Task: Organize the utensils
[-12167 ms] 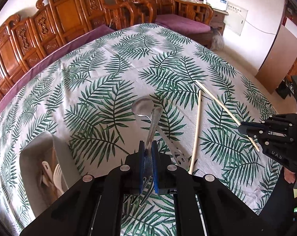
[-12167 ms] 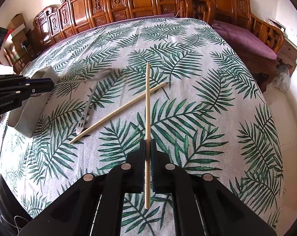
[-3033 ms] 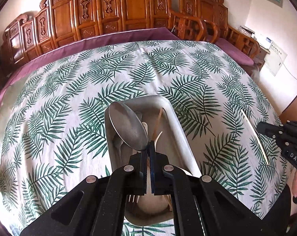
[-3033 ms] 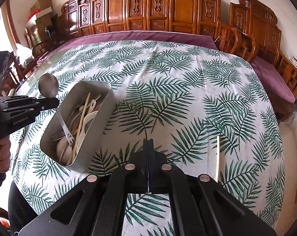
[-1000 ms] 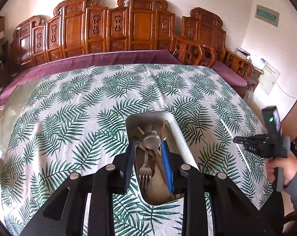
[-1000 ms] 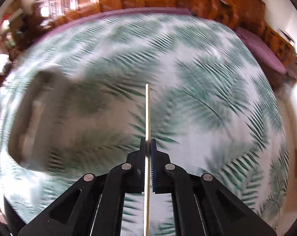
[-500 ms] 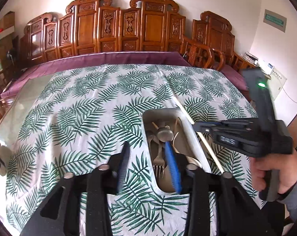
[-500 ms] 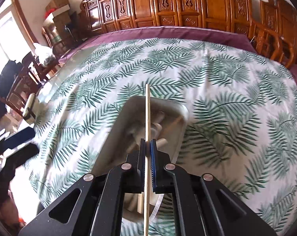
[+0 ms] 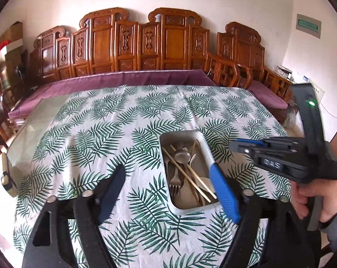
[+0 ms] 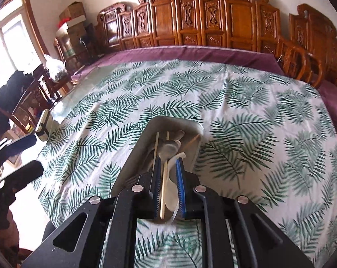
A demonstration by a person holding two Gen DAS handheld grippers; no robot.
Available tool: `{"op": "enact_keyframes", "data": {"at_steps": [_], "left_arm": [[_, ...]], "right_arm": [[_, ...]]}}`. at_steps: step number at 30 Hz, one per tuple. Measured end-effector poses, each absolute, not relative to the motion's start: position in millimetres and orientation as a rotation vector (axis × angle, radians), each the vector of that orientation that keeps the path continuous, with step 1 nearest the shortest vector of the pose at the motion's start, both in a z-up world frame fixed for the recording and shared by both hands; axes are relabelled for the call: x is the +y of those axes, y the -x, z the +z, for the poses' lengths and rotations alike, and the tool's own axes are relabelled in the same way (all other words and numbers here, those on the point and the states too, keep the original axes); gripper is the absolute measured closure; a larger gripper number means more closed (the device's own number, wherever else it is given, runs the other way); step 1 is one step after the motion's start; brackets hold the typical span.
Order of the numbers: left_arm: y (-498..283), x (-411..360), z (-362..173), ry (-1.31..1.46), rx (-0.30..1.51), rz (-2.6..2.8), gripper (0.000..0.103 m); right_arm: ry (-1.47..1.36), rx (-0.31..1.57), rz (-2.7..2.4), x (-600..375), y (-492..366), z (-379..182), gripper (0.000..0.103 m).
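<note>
Right wrist view: right gripper (image 10: 168, 187) fingers just parted, gripping nothing, a chopstick (image 10: 163, 192) lying loose between them in the metal tray (image 10: 132, 156). Left gripper (image 9: 168, 192) fingers just spread wide, empty, over tray with spoon (image 9: 182, 155), fork (image 9: 174, 182); leaf-print tabletop (image 9: 83, 138).

Both grippers are made of black plastic. Blue pads (image 9: 224, 192) and silver screws (image 10: 199, 188) are seen on them.
</note>
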State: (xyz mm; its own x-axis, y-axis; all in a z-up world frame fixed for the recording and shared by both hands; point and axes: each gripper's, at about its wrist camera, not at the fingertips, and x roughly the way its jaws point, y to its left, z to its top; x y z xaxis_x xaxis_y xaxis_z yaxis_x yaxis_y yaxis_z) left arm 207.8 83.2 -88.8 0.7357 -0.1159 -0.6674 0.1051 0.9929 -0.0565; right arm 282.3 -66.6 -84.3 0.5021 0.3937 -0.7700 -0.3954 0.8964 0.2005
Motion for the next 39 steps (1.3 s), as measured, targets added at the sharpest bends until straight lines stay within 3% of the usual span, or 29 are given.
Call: {"op": "enact_keyframes", "data": {"at_steps": [3, 7, 11, 18, 25, 39], "left_arm": [[-197, 75, -82, 0.017, 0.715, -0.113, 0.013], [-183, 64, -77, 0.013, 0.698, -0.097, 0.008], [-167, 53, -73, 0.013, 0.671, -0.095, 0.008], [-140, 37, -68, 0.02, 0.644, -0.092, 0.008], [-123, 24, -54, 0.005, 0.623, -0.097, 0.008], [-77, 3, 11, 0.003, 0.492, -0.092, 0.008]], "right_arm": [[0.006, 0.9, 0.465, -82, -259, -74, 0.086], [0.001, 0.846, 0.429, -104, -227, -61, 0.067], [-0.017, 0.796, 0.384, -126, -200, -51, 0.049], [-0.023, 0.738, 0.3, -158, -164, -40, 0.03], [-0.022, 0.685, 0.253, -174, -139, -26, 0.005], [-0.023, 0.472, 0.174, -196, -76, 51, 0.003]]}}
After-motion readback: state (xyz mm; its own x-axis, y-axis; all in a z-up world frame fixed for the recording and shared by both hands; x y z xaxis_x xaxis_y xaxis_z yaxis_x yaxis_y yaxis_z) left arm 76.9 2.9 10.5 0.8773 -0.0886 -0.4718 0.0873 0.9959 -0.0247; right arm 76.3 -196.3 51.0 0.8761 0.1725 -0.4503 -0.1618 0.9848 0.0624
